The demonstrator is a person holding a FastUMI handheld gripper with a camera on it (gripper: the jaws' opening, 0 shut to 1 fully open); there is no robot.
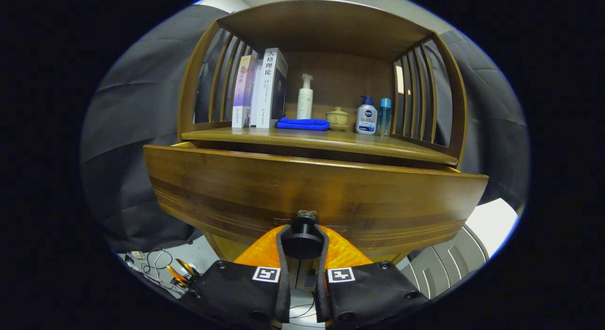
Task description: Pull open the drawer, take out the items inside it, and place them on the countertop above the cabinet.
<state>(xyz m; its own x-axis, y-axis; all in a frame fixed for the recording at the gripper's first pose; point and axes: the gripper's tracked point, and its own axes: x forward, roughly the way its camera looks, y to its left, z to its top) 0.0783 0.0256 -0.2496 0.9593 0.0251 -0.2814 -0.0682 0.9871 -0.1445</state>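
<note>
A wooden drawer front [312, 188] stands pulled out from the cabinet, its top edge forward of the countertop [321, 142]. A dark round knob [302, 239] juts from the middle of the drawer front. My gripper [302, 242] is shut on that knob, one finger on each side of it. The drawer's inside is hidden behind its front panel.
On the countertop stand books [262, 90], a white pump bottle [305, 98], a folded blue cloth [303, 124], a small lidded pot [337, 117], a white-and-blue bottle [366, 116] and a slim blue bottle [384, 116]. Slatted side walls enclose the shelf. Cables [158, 264] lie on the floor lower left.
</note>
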